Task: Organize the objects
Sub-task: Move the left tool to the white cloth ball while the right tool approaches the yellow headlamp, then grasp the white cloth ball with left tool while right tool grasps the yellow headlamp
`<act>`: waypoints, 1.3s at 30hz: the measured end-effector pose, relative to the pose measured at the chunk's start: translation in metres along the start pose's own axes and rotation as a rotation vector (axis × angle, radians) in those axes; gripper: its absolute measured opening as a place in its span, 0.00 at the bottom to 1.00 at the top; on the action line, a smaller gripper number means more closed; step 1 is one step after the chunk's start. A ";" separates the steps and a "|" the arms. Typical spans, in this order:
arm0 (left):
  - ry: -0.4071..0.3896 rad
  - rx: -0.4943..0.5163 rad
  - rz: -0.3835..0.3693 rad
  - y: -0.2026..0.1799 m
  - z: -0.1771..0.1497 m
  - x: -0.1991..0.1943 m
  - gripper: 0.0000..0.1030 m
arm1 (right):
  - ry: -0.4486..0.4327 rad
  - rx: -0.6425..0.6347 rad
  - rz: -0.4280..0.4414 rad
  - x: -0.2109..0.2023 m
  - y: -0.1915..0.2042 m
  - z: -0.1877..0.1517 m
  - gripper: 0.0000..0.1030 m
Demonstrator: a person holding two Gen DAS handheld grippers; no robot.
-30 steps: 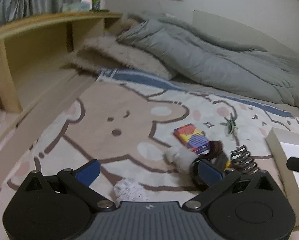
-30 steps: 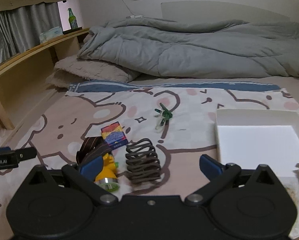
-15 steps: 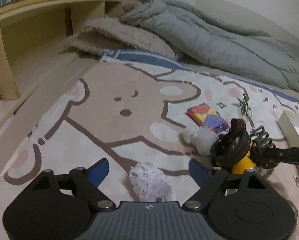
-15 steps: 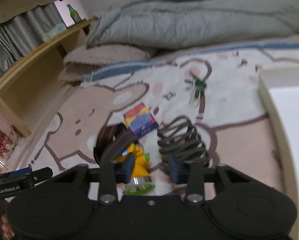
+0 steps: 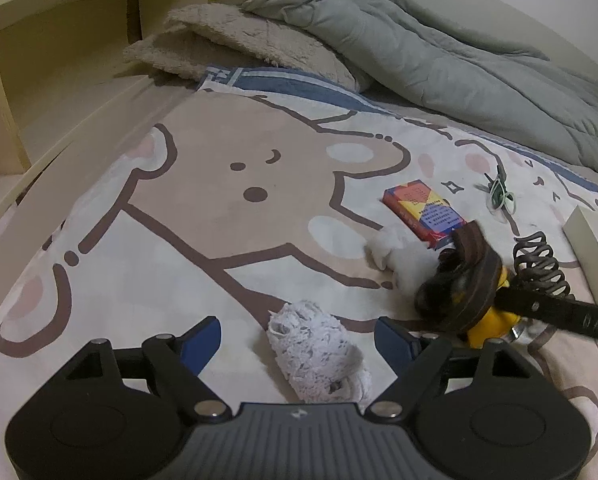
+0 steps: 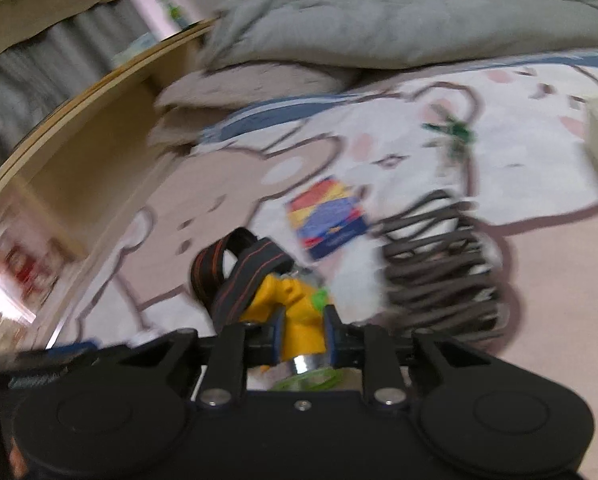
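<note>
- We see a bed covered by a cartoon-bear blanket (image 5: pixel 219 208), with a grey duvet (image 5: pixel 419 52) heaped along its far edge.
- Our right gripper (image 6: pixel 302 334) has its jaws clamped on the yellow body of a headlamp (image 6: pixel 295 308); they have just been closing. The headlamp's dark strap (image 6: pixel 243 268) loops up past the blue pads.
- In the left wrist view the headlamp sits near the blanket's right edge, with the right gripper reaching in from that side.
- Our left gripper (image 5: pixel 297 340) holds its jaws wide apart, gripping nothing. A white knitted sock (image 5: pixel 315 356) lies on the blanket between the fingers, touching neither.
- A white fluffy item (image 5: pixel 399 256) lies just beside the headlamp, and a red and blue box (image 5: pixel 423 212) lies just beyond it.
- A dark coiled spring (image 6: pixel 439 272) lies right of the headlamp.
- A green clip (image 5: pixel 499 192) lies further toward the duvet.
- A white tray (image 5: pixel 591 248) sits at the right edge.
</note>
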State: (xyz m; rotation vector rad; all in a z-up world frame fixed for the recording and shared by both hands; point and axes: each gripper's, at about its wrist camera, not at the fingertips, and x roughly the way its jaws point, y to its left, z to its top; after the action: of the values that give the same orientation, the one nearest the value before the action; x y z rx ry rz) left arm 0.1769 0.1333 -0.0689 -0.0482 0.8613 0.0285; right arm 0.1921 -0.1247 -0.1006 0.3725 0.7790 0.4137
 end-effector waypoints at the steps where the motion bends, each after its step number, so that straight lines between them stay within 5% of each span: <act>1: 0.003 0.003 0.002 0.000 -0.001 0.001 0.81 | -0.003 -0.042 -0.009 0.000 0.007 -0.002 0.22; 5: 0.022 0.009 0.016 0.002 -0.005 0.007 0.81 | -0.010 -0.134 -0.032 0.000 0.021 -0.010 0.23; 14: 0.052 -0.005 0.005 0.006 -0.009 0.015 0.82 | 0.045 -0.133 -0.001 0.014 0.023 -0.014 0.37; 28: 0.122 -0.021 -0.048 -0.003 -0.013 0.024 0.71 | 0.309 -0.282 -0.155 0.059 0.070 0.011 0.42; 34: 0.135 -0.120 -0.067 0.001 -0.011 0.032 0.64 | 0.234 -0.286 -0.148 0.052 0.065 -0.001 0.42; 39: 0.143 -0.036 -0.081 -0.016 -0.015 0.031 0.46 | 0.201 -0.253 -0.147 0.027 0.055 -0.009 0.42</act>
State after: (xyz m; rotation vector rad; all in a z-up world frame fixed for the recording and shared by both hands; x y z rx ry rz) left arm 0.1870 0.1164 -0.1017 -0.1204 1.0010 -0.0361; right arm 0.1909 -0.0632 -0.0972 0.0366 0.9315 0.4095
